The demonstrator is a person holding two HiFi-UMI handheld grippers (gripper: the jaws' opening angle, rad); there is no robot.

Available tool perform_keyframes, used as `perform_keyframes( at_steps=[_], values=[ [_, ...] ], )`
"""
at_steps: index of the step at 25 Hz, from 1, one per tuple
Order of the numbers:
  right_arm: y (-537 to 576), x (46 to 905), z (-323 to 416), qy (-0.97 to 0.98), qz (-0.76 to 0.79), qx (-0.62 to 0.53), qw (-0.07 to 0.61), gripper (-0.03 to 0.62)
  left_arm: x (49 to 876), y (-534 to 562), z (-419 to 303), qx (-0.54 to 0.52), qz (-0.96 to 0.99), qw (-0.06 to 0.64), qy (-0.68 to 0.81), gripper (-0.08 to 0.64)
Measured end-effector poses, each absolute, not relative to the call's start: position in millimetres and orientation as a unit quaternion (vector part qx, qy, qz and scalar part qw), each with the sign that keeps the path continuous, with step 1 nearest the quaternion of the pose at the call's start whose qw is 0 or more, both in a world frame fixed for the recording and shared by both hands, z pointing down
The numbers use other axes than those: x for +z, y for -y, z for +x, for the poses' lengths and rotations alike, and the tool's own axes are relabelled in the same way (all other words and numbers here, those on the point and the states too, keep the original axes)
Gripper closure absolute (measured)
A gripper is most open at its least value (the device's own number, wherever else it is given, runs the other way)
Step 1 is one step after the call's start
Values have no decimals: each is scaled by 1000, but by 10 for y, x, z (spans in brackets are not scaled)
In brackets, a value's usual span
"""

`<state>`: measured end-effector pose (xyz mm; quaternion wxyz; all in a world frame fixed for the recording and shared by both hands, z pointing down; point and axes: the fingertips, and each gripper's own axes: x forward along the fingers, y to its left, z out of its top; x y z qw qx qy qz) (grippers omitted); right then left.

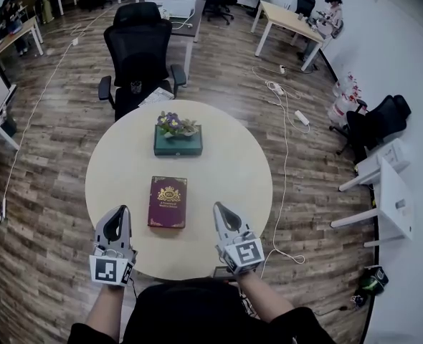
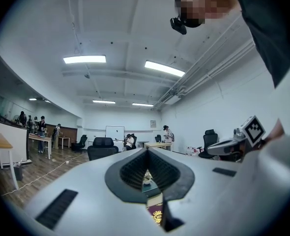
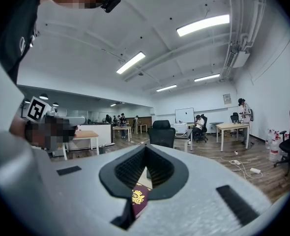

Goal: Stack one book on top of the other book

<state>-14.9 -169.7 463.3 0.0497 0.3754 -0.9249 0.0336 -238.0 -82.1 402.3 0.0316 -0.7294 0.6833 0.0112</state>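
Observation:
A dark red book (image 1: 168,201) with gold print lies flat near the middle of the round cream table (image 1: 233,170). Behind it lies a teal book (image 1: 178,142) with a small pot of flowers (image 1: 173,124) standing on it. My left gripper (image 1: 115,223) hovers at the table's front, left of the red book, and is shut with nothing in it. My right gripper (image 1: 221,215) is to the right of that book, also shut and empty. Through the left gripper's closed jaws the red book (image 2: 156,214) and the teal book (image 2: 150,186) show. The red book (image 3: 139,199) shows in the right gripper view too.
A black office chair (image 1: 138,56) stands behind the table. Cables and a power strip (image 1: 301,117) run over the wood floor to the right. Another black chair (image 1: 381,120) and white desks (image 1: 391,188) are at the right wall. People sit at far desks.

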Motion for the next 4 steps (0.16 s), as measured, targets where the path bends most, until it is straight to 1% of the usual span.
perform_keyframes(
  at_steps=[4],
  values=[
    [1682, 4644, -198, 927, 370, 29, 49, 588, 4041, 805, -2404, 13, -730, 28, -683, 554]
  ],
)
